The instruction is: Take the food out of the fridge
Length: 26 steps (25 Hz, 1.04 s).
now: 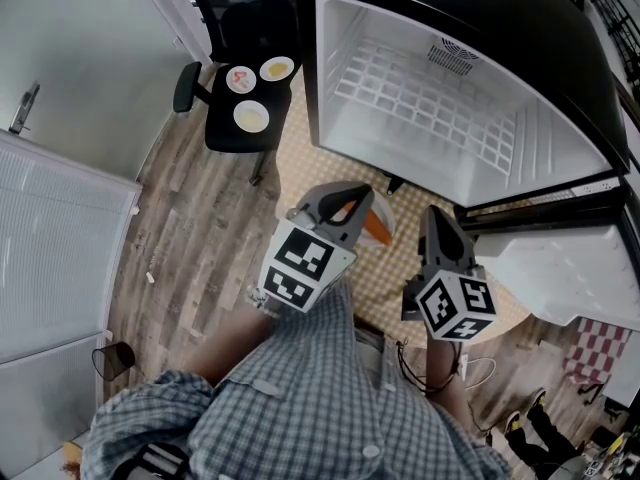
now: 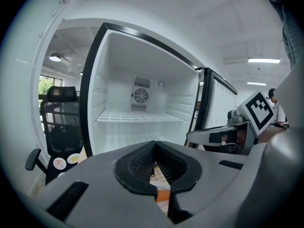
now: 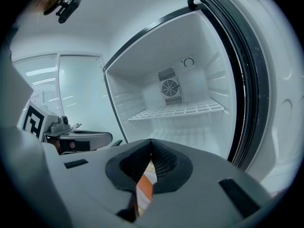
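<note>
The left claw (image 2: 154, 145) was closed tight with nothing in it. Only a bit of orange and white showed through the gap below the tips, couldn't tell what. The right claw (image 3: 151, 142) looked closed too, tips together, empty, with the same orange-white sliver under it. Both were held side by side, not touching, above the checkered mat (image 1: 400, 268), pointed at the open fridge (image 1: 338, 78).

Inside looked bare: the wire shelf (image 1: 420, 98) had nothing on it and no food showed in the part in view. Its door (image 1: 560, 268) stood swung out just beside the right claw.

Food was already outside: three plates (image 1: 251, 116) sat on the seat of the black chair (image 1: 222, 138), left of the fridge, well apart from both claws. So the job read as done or close to it.

Risks, my guess: the right claw could clip the door edge if swung right, it was that near. The chair looked like a swivel type, so a bump from the left claw or a leg could turn it and slide the plates off. The door left open was the other loose end
</note>
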Motion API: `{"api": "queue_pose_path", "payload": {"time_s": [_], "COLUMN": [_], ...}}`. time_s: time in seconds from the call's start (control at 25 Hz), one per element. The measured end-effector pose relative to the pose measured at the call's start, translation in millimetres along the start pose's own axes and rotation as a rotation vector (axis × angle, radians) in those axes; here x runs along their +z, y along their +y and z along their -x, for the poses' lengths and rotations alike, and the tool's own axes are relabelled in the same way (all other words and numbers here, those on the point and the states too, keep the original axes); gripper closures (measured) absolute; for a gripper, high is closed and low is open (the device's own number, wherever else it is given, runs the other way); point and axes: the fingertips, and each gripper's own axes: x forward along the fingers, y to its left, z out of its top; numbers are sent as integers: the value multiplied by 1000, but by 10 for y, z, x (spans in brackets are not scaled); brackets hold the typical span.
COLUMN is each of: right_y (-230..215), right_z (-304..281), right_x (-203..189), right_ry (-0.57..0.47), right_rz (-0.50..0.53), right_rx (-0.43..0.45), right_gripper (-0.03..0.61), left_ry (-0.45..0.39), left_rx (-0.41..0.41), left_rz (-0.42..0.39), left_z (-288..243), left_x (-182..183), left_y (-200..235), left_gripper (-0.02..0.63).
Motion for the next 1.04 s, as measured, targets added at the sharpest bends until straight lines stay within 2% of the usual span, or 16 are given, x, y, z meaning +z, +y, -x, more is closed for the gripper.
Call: {"api": "queue_pose_path", "payload": {"time_s": [1.04], "right_y": [49], "right_z": [-36], "right_x": [-114], "right_ry": [41], "right_rz": [-14], "right_rx": [12], "right_gripper": [569], "left_ry": [23], "left_rx": [11], "left_rz": [118], "left_z": [28], "left_x": [-135], "left_y": [108], "left_gripper": [607]}}
